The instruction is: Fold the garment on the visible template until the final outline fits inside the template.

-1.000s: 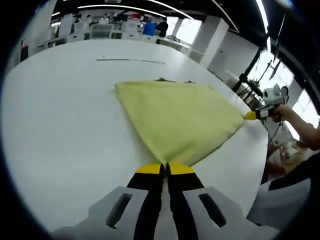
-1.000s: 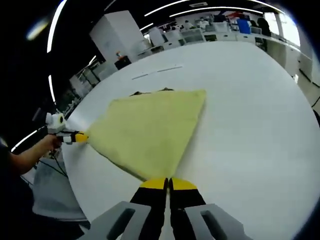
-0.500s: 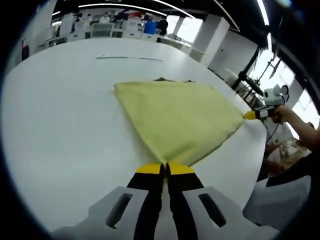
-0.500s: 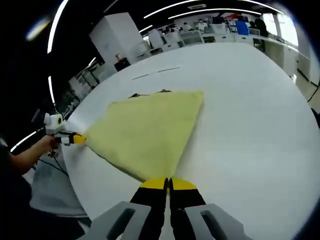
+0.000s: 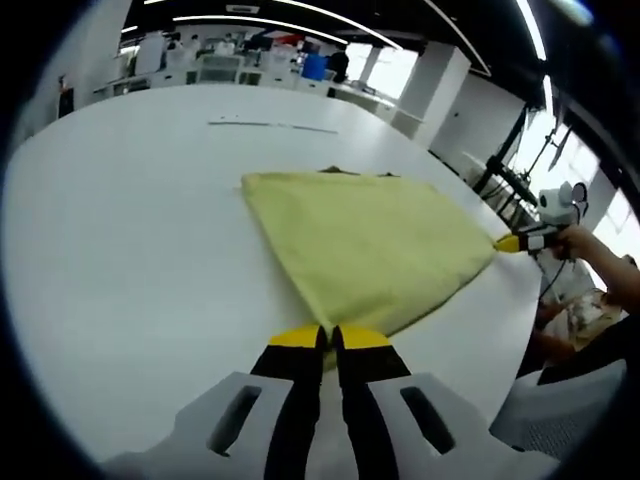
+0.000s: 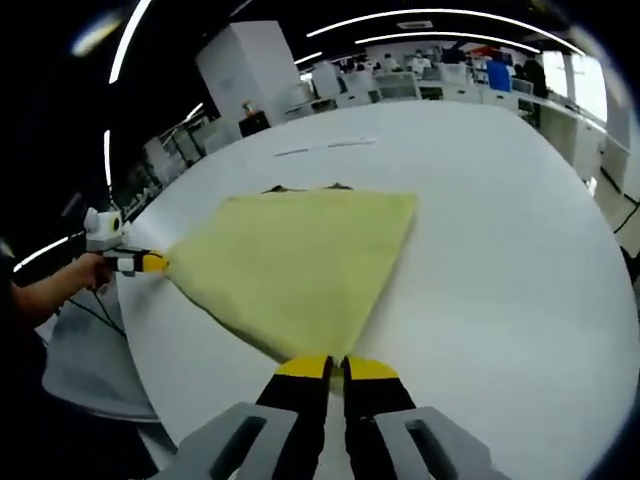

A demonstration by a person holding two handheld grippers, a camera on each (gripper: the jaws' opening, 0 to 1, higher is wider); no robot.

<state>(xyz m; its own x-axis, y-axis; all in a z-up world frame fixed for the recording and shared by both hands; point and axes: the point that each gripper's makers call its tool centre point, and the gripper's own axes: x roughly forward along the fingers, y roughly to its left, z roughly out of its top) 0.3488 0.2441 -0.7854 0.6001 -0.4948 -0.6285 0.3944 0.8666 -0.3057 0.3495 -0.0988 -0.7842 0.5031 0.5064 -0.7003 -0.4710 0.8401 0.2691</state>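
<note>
Garment (image 5: 370, 250) yellow, flat on white table (image 5: 120, 230); left claw (image 5: 330, 338) and right claw (image 6: 336, 368) each pinch a corner.

The white tabletop (image 5: 110, 220) lay bare on every side of the yellow garment (image 5: 370, 245), so a gripper could pass freely toward the far edge and along both long sides. A thin dark line (image 5: 270, 126) marked the surface near the far edge, flat and no hindrance. At the near edge, both garment corners were taken: the left gripper (image 5: 331, 335) and right gripper (image 6: 337, 366) each pinched one.
</note>
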